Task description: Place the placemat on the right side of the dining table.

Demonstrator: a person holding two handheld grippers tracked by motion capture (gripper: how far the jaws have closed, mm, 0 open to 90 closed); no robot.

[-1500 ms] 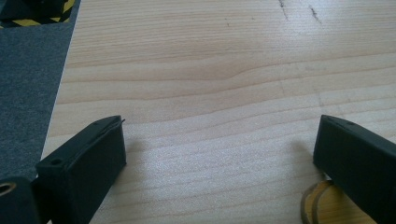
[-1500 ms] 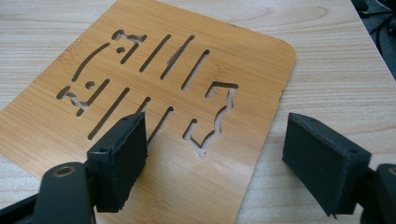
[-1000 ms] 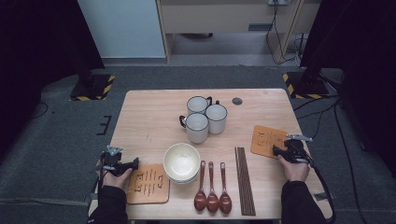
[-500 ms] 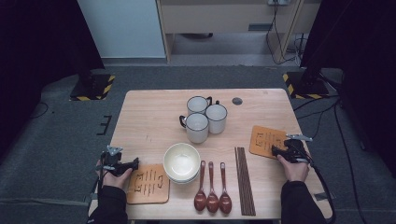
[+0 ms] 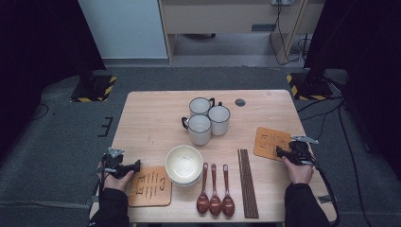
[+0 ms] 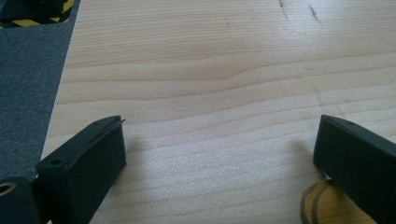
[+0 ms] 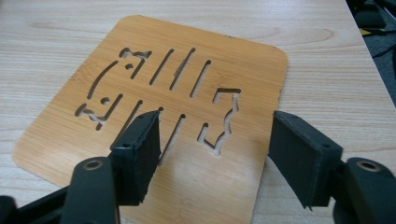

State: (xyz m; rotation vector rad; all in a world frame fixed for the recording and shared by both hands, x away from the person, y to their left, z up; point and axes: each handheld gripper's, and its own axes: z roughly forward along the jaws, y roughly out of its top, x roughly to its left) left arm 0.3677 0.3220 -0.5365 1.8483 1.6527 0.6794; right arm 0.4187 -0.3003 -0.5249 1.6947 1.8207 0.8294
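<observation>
My right gripper (image 5: 279, 152) rests low over the near edge of a cut-out bamboo mat (image 5: 267, 141) at the table's right side. In the right gripper view its jaws (image 7: 215, 127) stand open above the mat (image 7: 187, 56). They have just been closing a little, and nothing is between the pads. My left gripper (image 5: 138, 164) lies at the table's left front edge, pointing toward a second bamboo mat (image 5: 151, 187). In the left gripper view the jaws (image 6: 219, 135) are wide open over bare wood, with the mat's rim (image 6: 310, 205) under the right jaw.
A stack of white bowls (image 5: 184, 163) sits at the front centre. Three brown spoons (image 5: 215, 191) and dark chopsticks (image 5: 247, 182) lie to its right. Three white mugs (image 5: 200, 128) cluster mid-table. A small dark disc (image 5: 240, 102) lies near the far edge of the table (image 5: 151, 113).
</observation>
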